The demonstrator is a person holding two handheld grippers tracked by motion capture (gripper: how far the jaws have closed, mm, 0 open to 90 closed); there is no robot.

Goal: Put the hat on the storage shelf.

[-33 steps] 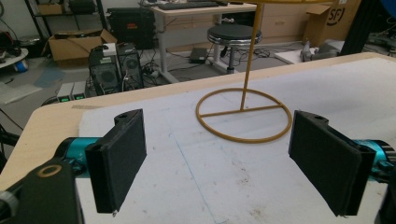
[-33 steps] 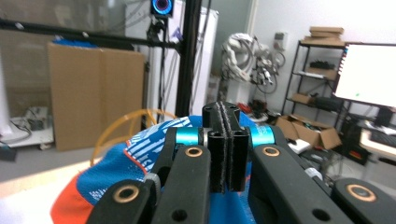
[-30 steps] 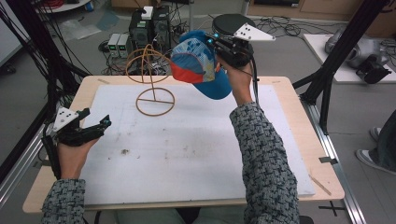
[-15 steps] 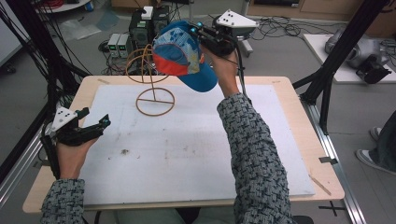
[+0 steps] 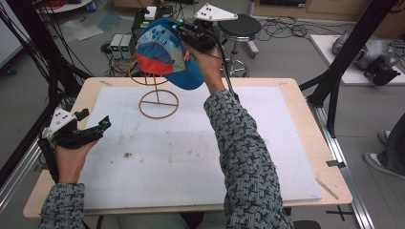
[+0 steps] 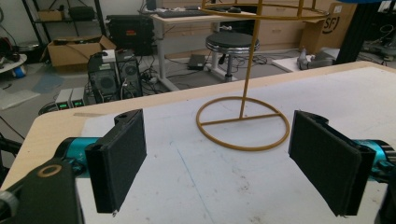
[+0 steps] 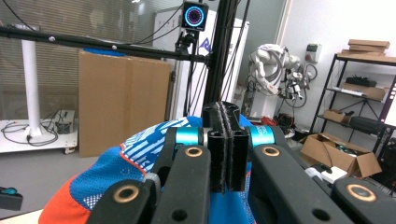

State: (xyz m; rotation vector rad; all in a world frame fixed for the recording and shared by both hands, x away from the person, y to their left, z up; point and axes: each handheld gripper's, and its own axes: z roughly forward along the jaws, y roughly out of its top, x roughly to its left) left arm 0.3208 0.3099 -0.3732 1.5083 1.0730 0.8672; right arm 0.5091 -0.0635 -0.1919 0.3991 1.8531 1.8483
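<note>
Starting at the left of the high view, your left gripper [image 5: 93, 130] rests low over the white mat [image 5: 267, 157] near the table's [image 5: 305, 95] left edge, its jaws spread wide apart with nothing between them. In the left gripper view, the two black pads [image 6: 122, 161] frame the bare mat, and beyond them stands the wire stand [image 6: 243, 122], its round base flat on the mat and its post upright. The stand is well apart from this gripper, ahead of it.

Further right in the high view, the stand's base ring [image 5: 158, 103] sits at the far part of the mat, and the cap [image 5: 165, 52] hangs above and just behind it, covering the stand's upper hoop from view. The cap is blue with a patterned crown and an orange-red panel, and its brim points down toward you.

Your right gripper [image 5: 184, 32] is raised at the cap's right side, jaws pressed together on the cap's fabric. In the right gripper view, the two pads [image 7: 219, 154] meet flat against each other, with the cap [image 7: 116, 175] bulging out below and to the left of them.
</note>
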